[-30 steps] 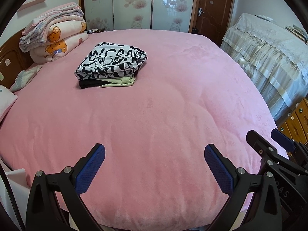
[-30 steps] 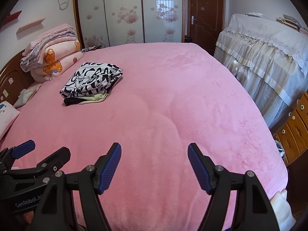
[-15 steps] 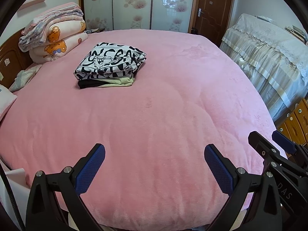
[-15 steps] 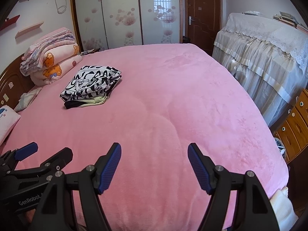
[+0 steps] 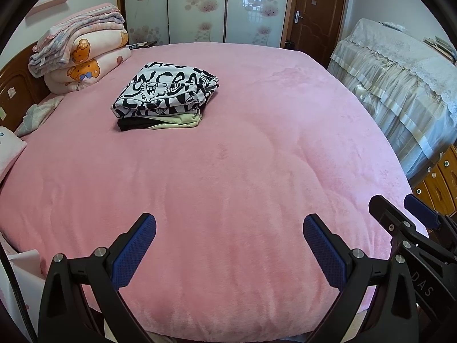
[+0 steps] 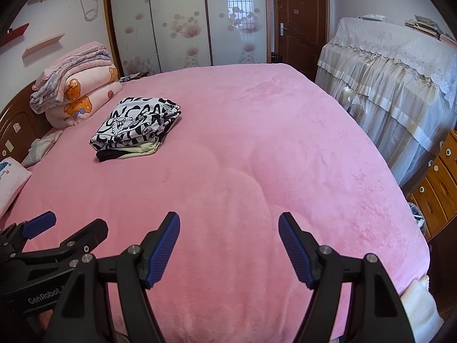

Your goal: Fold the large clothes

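Two views, left wrist first.
Left gripper [image 5: 229, 235]: jaws spread wide, nothing between them, held above the near edge of the bed [image 5: 257, 171].
Clothes [image 5: 164, 95]: a folded stack at 11 o'clock from the gripper, well apart from it; black-and-white print piece on top, a pale yellow one and a black one under it.
Quilts [image 5: 78, 57]: folded pile at 10 o'clock, at the head of the bed, near the stack but not touching it.
Right gripper [image 5: 411, 228]: seen at 3 o'clock, just beside the left one, over the bed's corner.
Door [image 5: 317, 14]: brown, at 1 o'clock, closed.

Right wrist view.
Right gripper [image 6: 229, 234]: jaws wide apart, holding nothing, above the pink bed [image 6: 271, 157].
Clothes [image 6: 134, 127]: at 11 o'clock, lying flat on the bed, well apart from the jaws.
Left gripper [image 6: 57, 237]: at 9 o'clock, close alongside; one blue pad shows, jaws apart.
Quilts [image 6: 77, 91]: at 10 o'clock, beyond the stack.
Drawers [image 6: 437, 180]: wooden, at 3 o'clock, past the bed's edge.
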A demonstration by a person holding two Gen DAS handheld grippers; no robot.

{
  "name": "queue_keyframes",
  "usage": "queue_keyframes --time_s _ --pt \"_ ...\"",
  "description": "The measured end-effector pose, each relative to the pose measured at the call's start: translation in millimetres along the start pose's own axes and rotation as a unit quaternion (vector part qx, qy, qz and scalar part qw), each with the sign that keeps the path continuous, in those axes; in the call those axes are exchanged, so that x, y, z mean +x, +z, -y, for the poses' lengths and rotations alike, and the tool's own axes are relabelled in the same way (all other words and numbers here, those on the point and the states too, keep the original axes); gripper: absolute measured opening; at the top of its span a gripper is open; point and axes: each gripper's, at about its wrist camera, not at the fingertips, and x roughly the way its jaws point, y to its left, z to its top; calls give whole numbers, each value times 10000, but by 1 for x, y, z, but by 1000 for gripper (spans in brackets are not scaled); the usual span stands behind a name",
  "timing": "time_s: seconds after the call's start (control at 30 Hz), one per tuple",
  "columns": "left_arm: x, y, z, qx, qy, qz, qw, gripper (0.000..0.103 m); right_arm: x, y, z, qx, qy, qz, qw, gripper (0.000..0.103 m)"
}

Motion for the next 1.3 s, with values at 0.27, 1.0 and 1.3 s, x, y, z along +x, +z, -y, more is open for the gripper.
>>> queue_keyframes --time_s 0.27,1.0,1.3 --pt "-1 0 -1 3 16 4 10000 102 0 0 -1 3 -7 -1 10000 72" --pt "-3 4 -4 -13 44 -23 10000 102 0 0 1 6 7 3 10000 72" --pt "-3 3 -6 -22 96 -22 9999 102 0 0 0 3 9 1 10000 72"
